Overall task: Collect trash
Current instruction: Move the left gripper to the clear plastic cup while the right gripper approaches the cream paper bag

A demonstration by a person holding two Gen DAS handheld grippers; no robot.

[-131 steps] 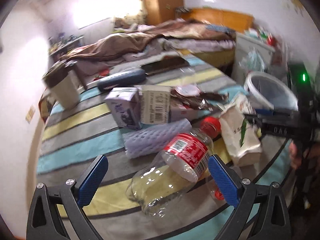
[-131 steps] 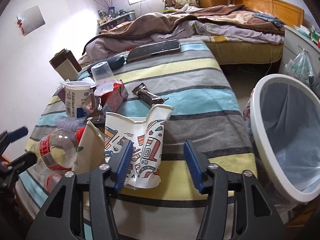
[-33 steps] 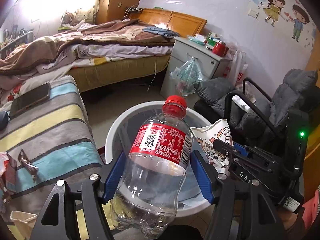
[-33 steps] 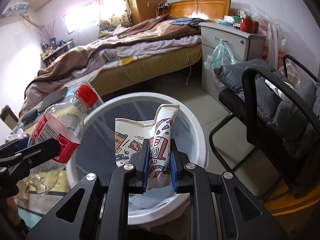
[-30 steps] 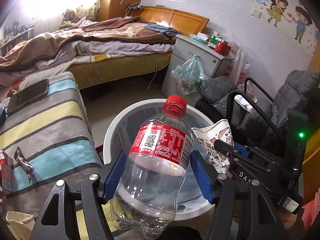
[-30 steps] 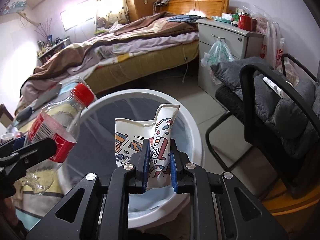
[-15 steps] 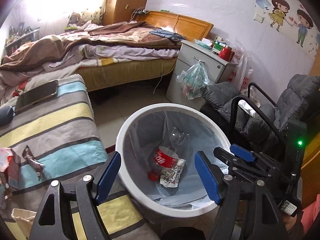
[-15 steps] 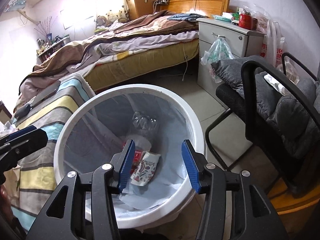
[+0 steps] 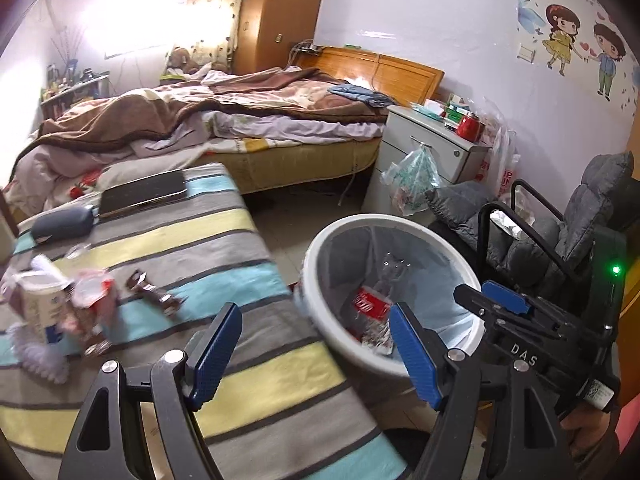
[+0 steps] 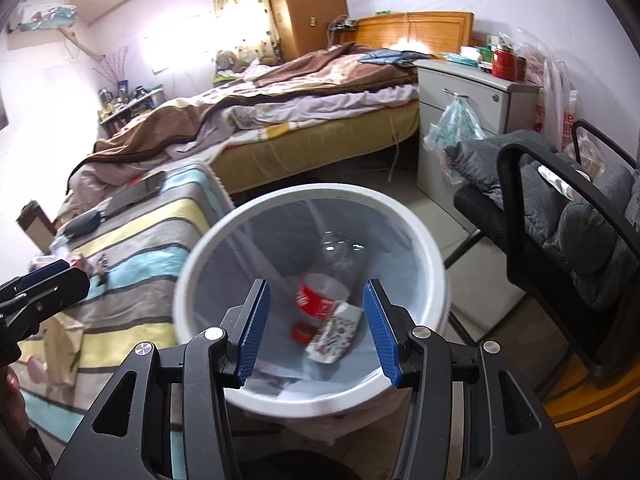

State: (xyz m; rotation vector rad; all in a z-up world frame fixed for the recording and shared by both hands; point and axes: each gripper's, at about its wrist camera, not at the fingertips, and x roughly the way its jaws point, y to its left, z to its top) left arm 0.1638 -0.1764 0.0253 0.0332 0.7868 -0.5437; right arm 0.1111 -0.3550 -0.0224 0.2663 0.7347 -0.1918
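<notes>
A white bin point(image 10: 312, 192) with a grey liner stands on the floor beside the striped table point(image 9: 208, 240). Inside it lie a clear cola bottle point(image 10: 332, 280) with a red label and a crumpled printed paper cup point(image 10: 334, 334). My right gripper point(image 10: 316, 320) hangs open over the bin with nothing between its fingers. My left gripper point(image 9: 316, 344) is open and empty above the table's edge, with the bin point(image 9: 384, 220) just to its right. A yoghurt cup point(image 9: 38, 308), a brown wrapper point(image 9: 154, 294) and a foam net point(image 9: 36, 356) lie blurred on the table at the left.
A dark tablet point(image 9: 142, 192) and a grey case point(image 9: 62, 222) rest at the table's far end. Behind stands an unmade bed point(image 9: 224, 120), then a nightstand point(image 9: 432, 148) with a hanging plastic bag. A grey padded chair point(image 10: 568, 220) stands right of the bin.
Both grippers opened, and the bottle and the paper cup fell into the bin. My left gripper then swung left, so the striped table and its trash fill more of its view.
</notes>
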